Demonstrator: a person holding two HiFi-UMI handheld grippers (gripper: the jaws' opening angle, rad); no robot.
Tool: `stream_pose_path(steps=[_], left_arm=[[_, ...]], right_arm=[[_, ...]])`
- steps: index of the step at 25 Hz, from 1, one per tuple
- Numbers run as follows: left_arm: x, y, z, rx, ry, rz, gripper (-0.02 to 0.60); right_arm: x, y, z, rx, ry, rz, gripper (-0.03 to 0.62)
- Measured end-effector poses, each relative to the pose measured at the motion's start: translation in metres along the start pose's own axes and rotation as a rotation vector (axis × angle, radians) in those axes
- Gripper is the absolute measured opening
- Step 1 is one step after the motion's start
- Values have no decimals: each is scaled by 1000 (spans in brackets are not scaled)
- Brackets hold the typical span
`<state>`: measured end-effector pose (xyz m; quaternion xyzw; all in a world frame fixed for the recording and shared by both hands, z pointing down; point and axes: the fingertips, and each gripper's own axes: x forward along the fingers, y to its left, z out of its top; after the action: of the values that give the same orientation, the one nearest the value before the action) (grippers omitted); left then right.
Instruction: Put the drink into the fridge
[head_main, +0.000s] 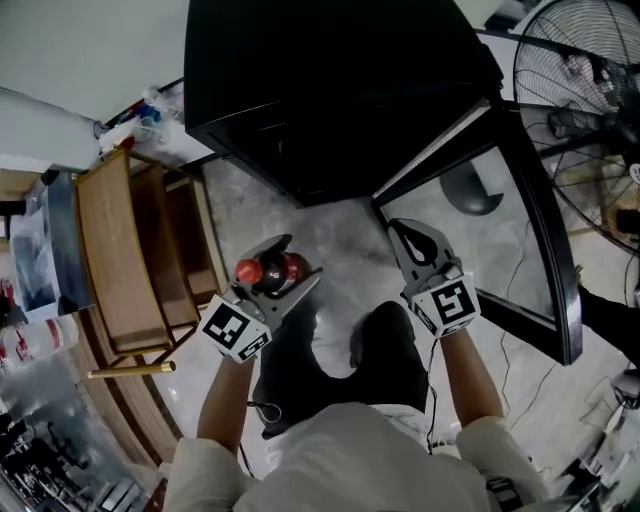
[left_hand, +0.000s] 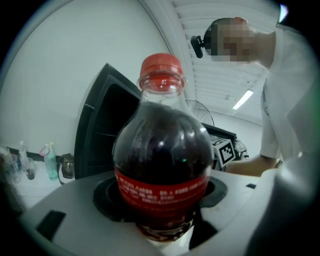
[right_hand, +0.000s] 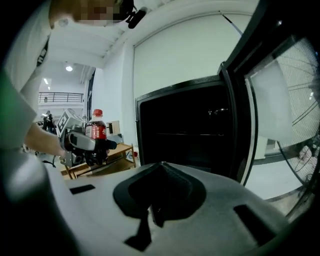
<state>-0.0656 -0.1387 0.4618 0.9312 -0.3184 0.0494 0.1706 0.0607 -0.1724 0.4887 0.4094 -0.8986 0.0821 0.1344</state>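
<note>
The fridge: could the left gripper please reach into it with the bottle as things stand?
Probably yes: the fridge door stands wide open, and nothing shows between the left gripper, shut on the bottle, and the opening.

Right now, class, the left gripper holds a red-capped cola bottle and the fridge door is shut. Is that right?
No. The left gripper does hold the red-capped cola bottle, but the fridge door stands open, swung out to the right in the head view.
</note>
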Motion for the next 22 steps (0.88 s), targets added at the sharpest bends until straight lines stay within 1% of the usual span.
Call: stream_pose_path(steps=[3,7,9,13,15,18,22], left_arm=[[14,20,-31,23,-4,-23,288],[28,40,-68,15,-14,-60,288],[36,51,-82,43,-18,-81,288],[53,78,-118,119,-28,-117,288],[59,87,-144,134,-5,-132,288],[71,100,-175,159,8,-139,288],[83,114,-198,185,-8,-129,288]], right_arm=[[26,-2,-22,10,-29,20,-3],[51,-6,-54,-8,-30,42,-3],[67,-10,-72,-33,-15,44,-3],[103,-15,-101,-65,-87,65,-2],[116,-16,-120,-86,-103,74,-3],[129,-20,-145,-119,-118,76,-3],[134,-19,-169,-105,-149,81,-3]])
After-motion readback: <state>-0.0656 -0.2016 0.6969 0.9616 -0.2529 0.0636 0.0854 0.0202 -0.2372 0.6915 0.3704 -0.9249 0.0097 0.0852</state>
